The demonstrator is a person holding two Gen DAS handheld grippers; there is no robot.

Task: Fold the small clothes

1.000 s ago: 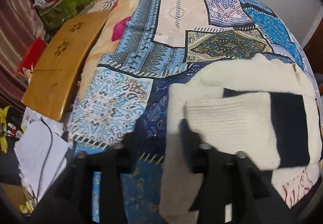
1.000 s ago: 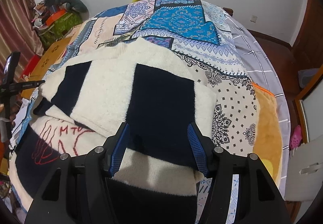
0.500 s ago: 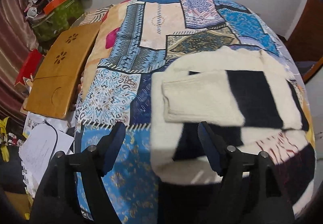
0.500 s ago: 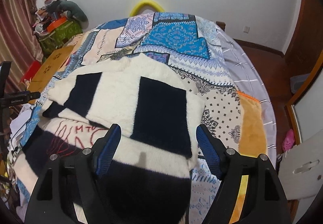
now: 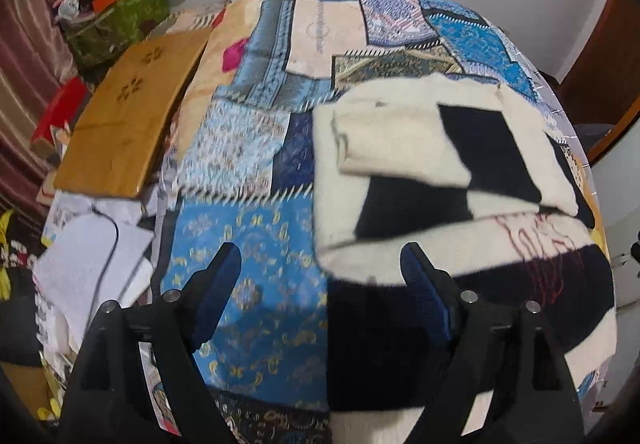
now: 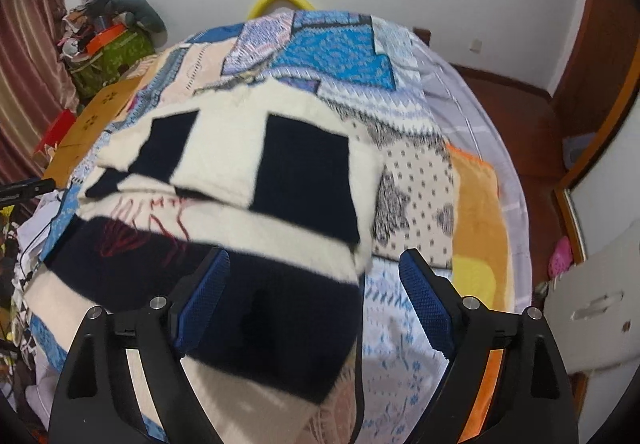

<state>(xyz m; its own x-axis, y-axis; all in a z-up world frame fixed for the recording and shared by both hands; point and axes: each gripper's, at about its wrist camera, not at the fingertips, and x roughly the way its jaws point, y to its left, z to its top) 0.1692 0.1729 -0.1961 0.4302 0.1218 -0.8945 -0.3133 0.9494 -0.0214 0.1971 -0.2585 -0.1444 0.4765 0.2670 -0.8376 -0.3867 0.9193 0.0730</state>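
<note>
Cream-and-black block sweater [image 6: 240, 147], red scribble; blue patchwork bedspread [image 5: 256, 244].

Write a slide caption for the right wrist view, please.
Open right hand-held gripper above a partly folded cream-and-black sweater on a patchwork bedspread.

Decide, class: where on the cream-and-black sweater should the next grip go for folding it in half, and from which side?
Probably the near hem of the sweater, at its two bottom corners. Both sleeves already lie folded across the chest, so only the lower body hangs free at the edge of the bed. Bring the left hand-held gripper and right hand-held gripper, both open, in from the near side, jaws over the edge.
</note>
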